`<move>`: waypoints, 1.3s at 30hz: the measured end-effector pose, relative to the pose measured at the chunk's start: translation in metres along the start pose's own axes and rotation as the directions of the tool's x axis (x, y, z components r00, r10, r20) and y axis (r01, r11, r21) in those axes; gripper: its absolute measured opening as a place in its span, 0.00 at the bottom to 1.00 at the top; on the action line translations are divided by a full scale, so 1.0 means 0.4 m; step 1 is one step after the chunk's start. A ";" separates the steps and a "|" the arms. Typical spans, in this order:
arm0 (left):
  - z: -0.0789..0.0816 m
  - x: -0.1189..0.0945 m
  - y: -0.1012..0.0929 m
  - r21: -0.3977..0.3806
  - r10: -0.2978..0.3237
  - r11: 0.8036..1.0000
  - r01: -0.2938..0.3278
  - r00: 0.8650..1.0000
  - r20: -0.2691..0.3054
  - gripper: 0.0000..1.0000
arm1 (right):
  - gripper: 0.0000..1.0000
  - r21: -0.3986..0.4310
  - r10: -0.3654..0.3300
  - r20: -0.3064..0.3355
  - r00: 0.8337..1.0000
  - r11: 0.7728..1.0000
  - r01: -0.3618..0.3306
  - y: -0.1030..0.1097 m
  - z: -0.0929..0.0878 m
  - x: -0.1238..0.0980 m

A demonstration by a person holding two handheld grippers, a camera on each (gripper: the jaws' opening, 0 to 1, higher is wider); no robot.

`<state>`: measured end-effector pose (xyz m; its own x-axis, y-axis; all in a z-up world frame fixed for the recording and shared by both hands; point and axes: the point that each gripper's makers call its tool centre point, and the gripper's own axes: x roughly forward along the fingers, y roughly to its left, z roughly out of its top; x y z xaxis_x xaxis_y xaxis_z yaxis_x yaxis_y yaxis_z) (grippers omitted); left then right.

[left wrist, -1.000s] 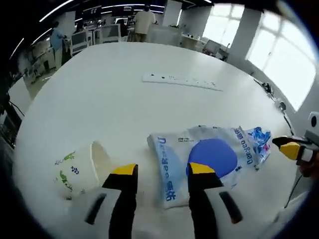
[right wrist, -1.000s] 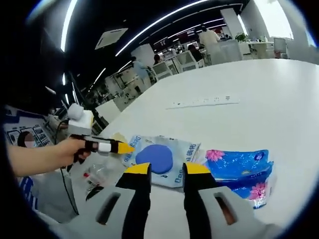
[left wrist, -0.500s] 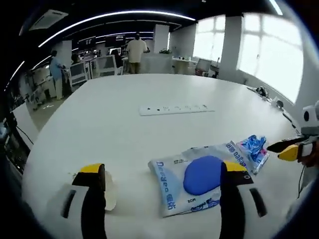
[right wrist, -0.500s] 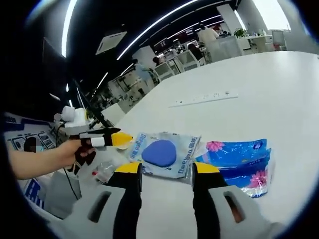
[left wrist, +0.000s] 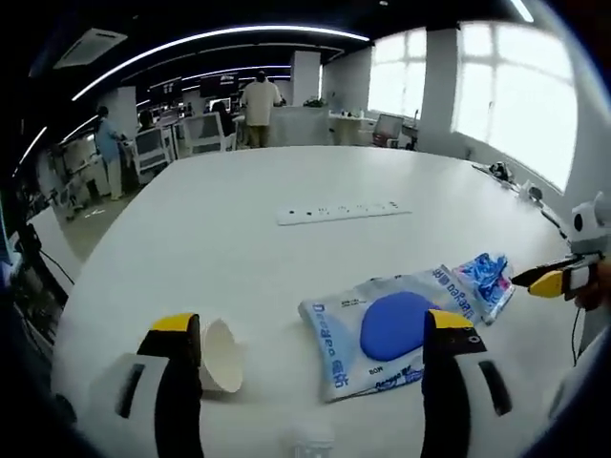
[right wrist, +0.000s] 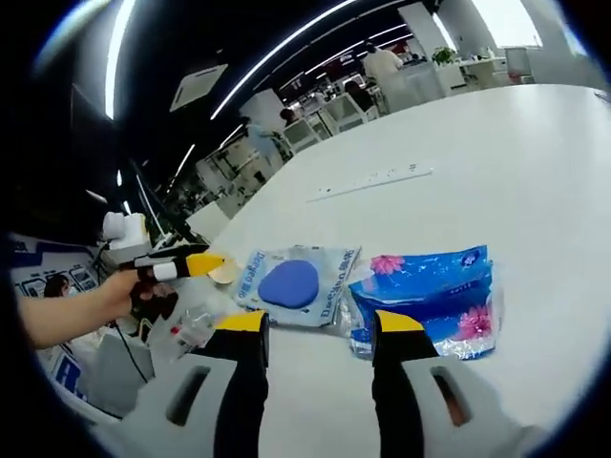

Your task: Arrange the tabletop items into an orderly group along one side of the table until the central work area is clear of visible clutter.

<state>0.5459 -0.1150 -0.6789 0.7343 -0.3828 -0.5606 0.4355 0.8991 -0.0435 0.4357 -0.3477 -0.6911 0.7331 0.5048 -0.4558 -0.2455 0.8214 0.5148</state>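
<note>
Left gripper, fingers released wide, faces a paper cup at 8 o'clock. Right gripper, fingers released, faces a blue tissue pack at 1 o'clock.

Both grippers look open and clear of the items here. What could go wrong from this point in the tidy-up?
The paper cup lies on its side beside the left gripper, so a nudge might roll it away. The pouch with the blue disc and the blue floral tissue pack are thin and flat, so open jaws may slide over them or drag one into the other.
</note>
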 end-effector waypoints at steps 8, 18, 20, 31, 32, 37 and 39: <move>-0.008 -0.015 0.020 0.018 0.010 1.000 -0.010 1.000 -0.018 1.00 | 0.41 0.032 -0.016 0.008 1.000 0.999 0.016 -0.024 -0.007 -0.013; -0.030 -0.036 0.048 0.129 0.025 0.991 -0.015 0.997 -0.075 1.00 | 0.41 0.051 -0.018 0.009 1.000 0.999 0.018 -0.029 -0.016 -0.021; -0.030 -0.044 0.059 0.133 0.026 0.991 -0.015 0.996 -0.081 1.00 | 0.41 0.063 -0.019 0.004 1.000 0.998 0.019 -0.033 -0.022 -0.021; -0.028 -0.082 0.109 0.273 0.029 0.962 0.009 0.990 -0.136 1.00 | 0.41 0.074 -0.023 -0.014 1.000 0.997 0.024 -0.041 -0.039 -0.022; -0.028 -0.087 0.114 0.283 0.031 0.959 0.010 0.989 -0.143 1.00 | 0.41 0.075 -0.022 -0.015 1.000 0.997 0.023 -0.041 -0.040 -0.021; -0.036 -0.100 0.130 0.430 0.038 0.901 0.056 0.978 -0.206 0.99 | 0.41 0.070 -0.020 -0.019 1.000 0.997 0.021 -0.039 -0.041 -0.021; -0.040 -0.101 0.132 0.492 0.038 0.866 0.085 0.971 -0.235 0.98 | 0.41 0.069 -0.022 -0.024 0.999 0.997 0.023 -0.041 -0.044 -0.022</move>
<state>0.5307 -0.0486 -0.6718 0.6077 -0.2879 -0.7402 0.6960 0.6420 0.3216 0.4221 -0.3610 -0.7081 0.7230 0.4931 -0.4839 -0.1842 0.8127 0.5528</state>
